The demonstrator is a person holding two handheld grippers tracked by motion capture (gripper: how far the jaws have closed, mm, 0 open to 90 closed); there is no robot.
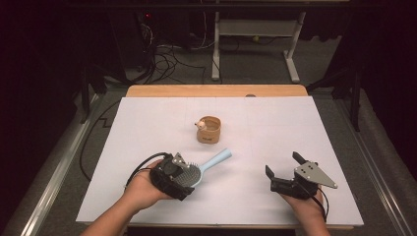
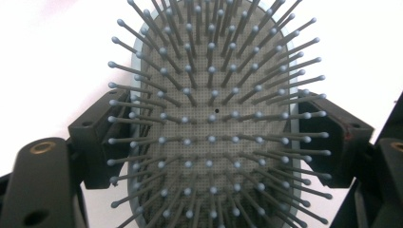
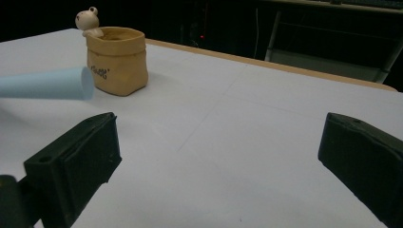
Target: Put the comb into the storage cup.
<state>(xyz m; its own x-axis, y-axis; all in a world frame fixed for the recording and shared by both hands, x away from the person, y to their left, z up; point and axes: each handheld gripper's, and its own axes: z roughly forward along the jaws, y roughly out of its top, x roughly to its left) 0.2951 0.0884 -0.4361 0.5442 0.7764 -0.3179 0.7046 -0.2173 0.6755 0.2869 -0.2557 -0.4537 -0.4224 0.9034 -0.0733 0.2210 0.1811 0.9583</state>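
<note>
Gripping the light blue hairbrush (image 1: 196,173) by its oval head, your left tool (image 1: 178,173) sits low over the near left part of the white worktop (image 1: 255,128). From the left gripper view you can see the two black jaws pressed against the opposite edges of the brush head (image 2: 214,123), one on each side, with the grey bristle pad facing the camera and the ball-tipped bristles fanning out toward it. The brush's round, pale blue handle (image 1: 219,160) sticks out past the tool, pointing up and to the right in the high view, toward the small tan pot (image 1: 209,130). The handle's end stops short of the pot, near it but apart.

That pot, shaped like a little sack with a small bear figure (image 3: 88,20) perched on its rim, stands upright near the middle of the worktop. In the right gripper view the handle's blunt end (image 3: 57,83) lies just in front of it.

Your right tool (image 1: 284,170) is held over the near right part of the worktop, well apart from the brush and the pot. Its jaws stand wide and released, with bare white surface between them.

Your hands (image 1: 145,189) come in from the near edge, each wrapped around its tool body.
</note>
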